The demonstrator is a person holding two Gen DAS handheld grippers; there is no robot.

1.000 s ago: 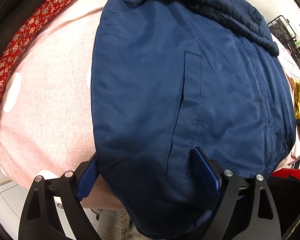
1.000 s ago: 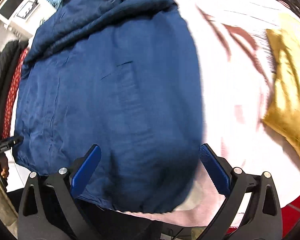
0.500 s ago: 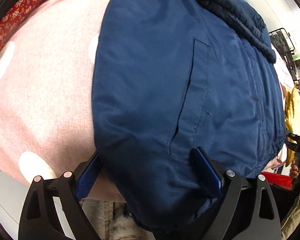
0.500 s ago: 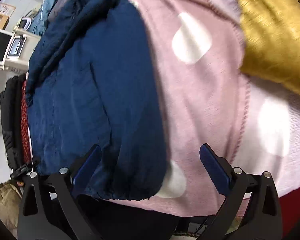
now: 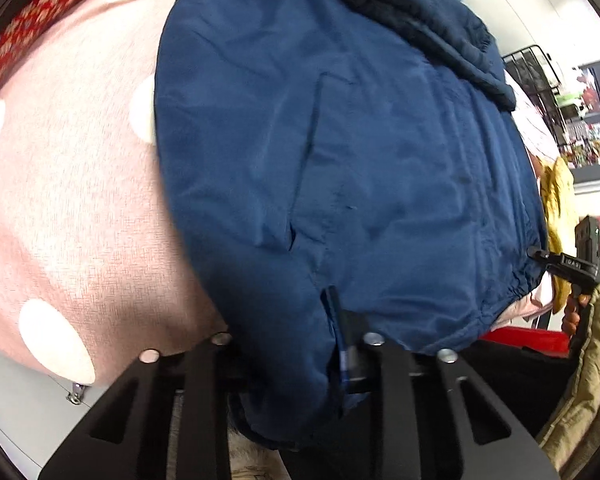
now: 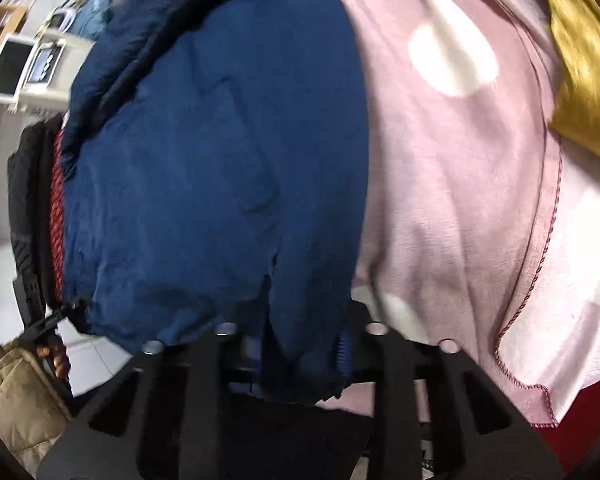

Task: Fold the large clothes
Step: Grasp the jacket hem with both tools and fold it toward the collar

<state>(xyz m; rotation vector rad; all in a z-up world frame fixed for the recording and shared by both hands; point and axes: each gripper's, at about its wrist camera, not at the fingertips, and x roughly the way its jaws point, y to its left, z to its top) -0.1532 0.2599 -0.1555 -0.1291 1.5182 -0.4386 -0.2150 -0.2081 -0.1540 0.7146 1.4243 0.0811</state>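
A large navy jacket lies spread on a pink blanket with white dots. At its near hem, left corner, my left gripper has its jaws closing, with a fold of navy cloth bunched between the pads. In the right wrist view the jacket fills the left half. My right gripper is closing on the hem's right corner, fabric pinched between its fingers. Each gripper also shows small in the other's view, the right gripper and the left gripper, both at the hem.
A yellow garment lies on the blanket to the right. Red patterned cloth and a black garment lie at the left edge. A wire rack stands behind. A person's khaki coat is close by.
Both grippers went from wide open around the jacket's hem to nearly closed, gathering navy cloth between their pads. The right gripper also swung and dipped to the hem's right corner.
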